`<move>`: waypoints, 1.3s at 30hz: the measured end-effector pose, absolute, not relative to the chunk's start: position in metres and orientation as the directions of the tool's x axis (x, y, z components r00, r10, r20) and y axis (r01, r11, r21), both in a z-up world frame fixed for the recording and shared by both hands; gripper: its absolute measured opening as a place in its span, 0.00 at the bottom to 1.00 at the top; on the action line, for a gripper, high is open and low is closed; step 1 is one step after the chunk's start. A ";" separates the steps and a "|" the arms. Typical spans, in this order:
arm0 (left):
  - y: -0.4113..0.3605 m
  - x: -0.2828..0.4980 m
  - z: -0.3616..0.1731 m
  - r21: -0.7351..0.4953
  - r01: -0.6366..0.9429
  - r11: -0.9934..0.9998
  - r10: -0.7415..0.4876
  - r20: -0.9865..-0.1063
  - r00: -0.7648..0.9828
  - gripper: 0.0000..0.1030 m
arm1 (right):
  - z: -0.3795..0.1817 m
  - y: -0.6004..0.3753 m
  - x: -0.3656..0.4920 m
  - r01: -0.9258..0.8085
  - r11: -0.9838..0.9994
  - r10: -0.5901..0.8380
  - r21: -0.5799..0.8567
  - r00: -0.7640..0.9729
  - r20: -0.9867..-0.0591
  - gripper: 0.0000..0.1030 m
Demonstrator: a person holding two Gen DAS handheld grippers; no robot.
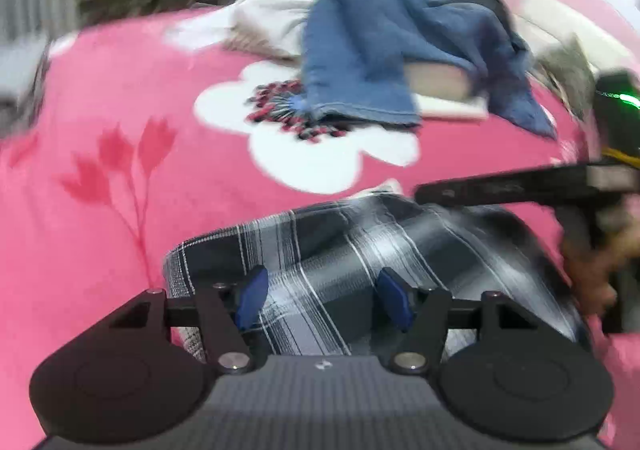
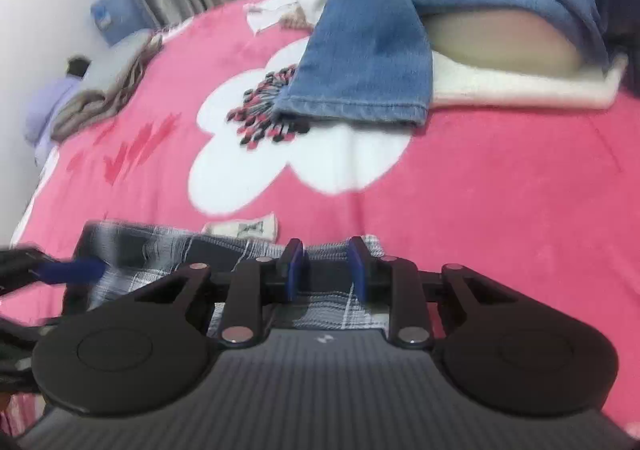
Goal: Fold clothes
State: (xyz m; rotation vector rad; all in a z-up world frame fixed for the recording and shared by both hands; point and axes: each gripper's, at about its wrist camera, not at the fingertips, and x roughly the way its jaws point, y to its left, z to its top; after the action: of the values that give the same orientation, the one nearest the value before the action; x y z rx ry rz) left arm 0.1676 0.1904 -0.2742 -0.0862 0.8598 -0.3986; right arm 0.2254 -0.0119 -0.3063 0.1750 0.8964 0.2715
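Lying across pink blanket (image 1: 100, 89), plaid shirt (image 1: 328, 250) long axis left-right; left claw (image 1: 324, 298) open, right claw (image 2: 325, 270) state unclear.

Both tools look alike: the left gripper (image 1: 324, 300) and right gripper (image 2: 326, 270) have matte black linkage arms, round black side discs, silver pivot screws and blue finger pads (image 1: 252, 300) — mounted on a ribbed grey body bearing a small white logo.
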 end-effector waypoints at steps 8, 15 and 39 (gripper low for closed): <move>0.201 0.104 -0.236 -0.144 0.333 0.932 -0.331 -0.715 0.616 0.62 | -0.231 -0.019 0.140 -0.267 0.918 0.396 0.295 0.552 -0.734 0.26; 0.169 0.061 -0.278 -0.113 0.337 0.935 -0.290 -0.791 0.539 0.65 | -0.284 0.007 0.102 -0.321 0.921 0.362 0.219 0.505 -0.784 0.26; 0.140 0.017 -0.275 0.011 0.202 0.979 -0.091 -0.866 0.492 0.67 | -0.287 0.015 0.012 -0.337 0.935 0.266 0.112 0.456 -0.849 0.29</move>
State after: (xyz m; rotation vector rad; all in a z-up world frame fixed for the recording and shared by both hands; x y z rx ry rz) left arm 0.0171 0.1398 -0.2750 0.1165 1.0417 -0.1781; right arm 0.0116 0.0154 -0.2871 -0.0761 1.0323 0.3717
